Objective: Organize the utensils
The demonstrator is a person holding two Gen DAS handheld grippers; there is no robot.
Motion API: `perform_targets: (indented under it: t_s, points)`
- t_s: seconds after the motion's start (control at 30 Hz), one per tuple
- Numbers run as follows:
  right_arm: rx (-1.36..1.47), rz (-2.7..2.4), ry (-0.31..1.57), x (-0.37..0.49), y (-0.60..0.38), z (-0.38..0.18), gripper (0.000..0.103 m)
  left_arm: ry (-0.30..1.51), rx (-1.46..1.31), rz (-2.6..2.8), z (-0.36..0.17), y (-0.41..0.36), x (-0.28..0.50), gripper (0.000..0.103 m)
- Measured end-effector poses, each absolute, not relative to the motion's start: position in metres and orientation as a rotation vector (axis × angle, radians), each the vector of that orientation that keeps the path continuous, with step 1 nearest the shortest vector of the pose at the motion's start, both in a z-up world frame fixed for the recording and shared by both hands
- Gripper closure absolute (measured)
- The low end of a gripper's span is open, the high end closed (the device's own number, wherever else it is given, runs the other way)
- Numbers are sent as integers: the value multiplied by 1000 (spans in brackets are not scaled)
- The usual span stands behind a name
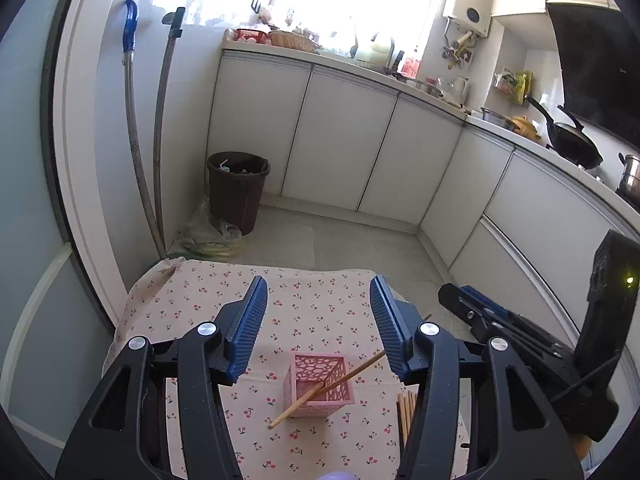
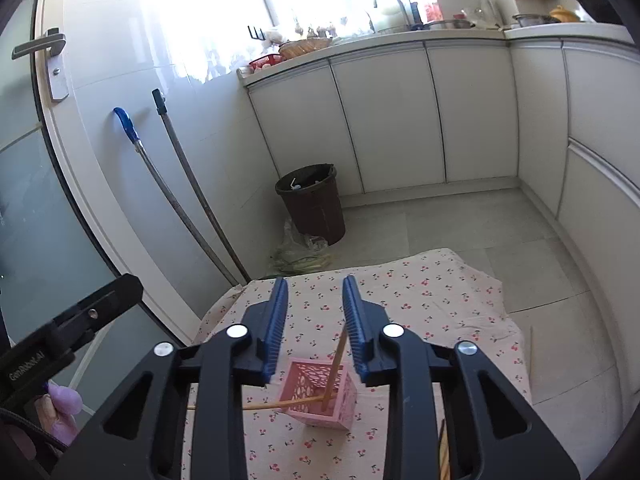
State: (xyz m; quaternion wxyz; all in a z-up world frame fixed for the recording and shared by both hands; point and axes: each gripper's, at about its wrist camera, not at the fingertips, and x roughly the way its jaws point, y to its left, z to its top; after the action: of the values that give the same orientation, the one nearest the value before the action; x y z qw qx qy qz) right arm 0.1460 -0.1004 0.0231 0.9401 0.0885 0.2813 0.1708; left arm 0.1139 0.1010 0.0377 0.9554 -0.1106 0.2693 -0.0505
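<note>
On the cherry-print cloth of the table (image 1: 192, 312) stands a small pink holder (image 1: 320, 386) with lattice walls, and two chopsticks are in it already. One chopstick (image 1: 326, 388) leans far over, its free end hanging low toward the cloth; the other chopstick (image 2: 334, 368) stands steeper, its top close by the right tool's right pad. A bundle of spare chopsticks (image 1: 406, 412) lies on the cloth just beside the holder, partly hidden behind the left tool's frame.

The left tool (image 1: 318, 322) stands wide open above the holder with nothing between its blue pads. The right tool (image 2: 315, 322) is parted less widely and grips nothing either; the steep stick is near one pad but I cannot tell whether it touches.

These sticks look light, thin and stiff, smooth wood that could roll or slip under ribbed pads. I would take one across its middle or a bit toward the thick end, pads square to the shaft, so it does not swing. The holder looks light plastic and top-heavy with slanted sticks, so a knock could tip it; steadying it by a wall seems wise.
</note>
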Motion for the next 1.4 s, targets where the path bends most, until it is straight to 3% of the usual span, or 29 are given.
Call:
perform_targets:
  t_s: [0.1, 0.13, 0.2, 0.47, 0.7, 0.97, 1.03, 1.2, 1.4]
  points:
    - [168, 316, 574, 126, -119, 28, 61, 582, -194, -118, 32, 91, 112, 42]
    - [164, 304, 570, 118, -126, 29, 52, 591, -182, -114, 29, 87, 110, 41]
    - [153, 276, 554, 101, -142, 31, 48, 619, -157, -121, 23, 80, 108, 38]
    - [78, 114, 602, 55, -204, 3, 10, 884, -23, -233, -35, 20, 115, 22]
    - [178, 29, 852, 80, -262, -39, 7, 1183, 103, -242, -130, -43, 129, 18]
    - [373, 93, 987, 84, -289, -64, 7, 1241, 133, -159, -173, -79, 158, 18]
    - [393, 99, 990, 86, -295, -66, 7, 1261, 124, -148, -183, -85, 168, 21]
    - [460, 104, 1020, 91, -311, -75, 7, 1296, 136, -110, -202, -98, 186, 49]
    - [521, 91, 1044, 96, -326, -83, 7, 1319, 112, -91, -216, -97, 198, 55]
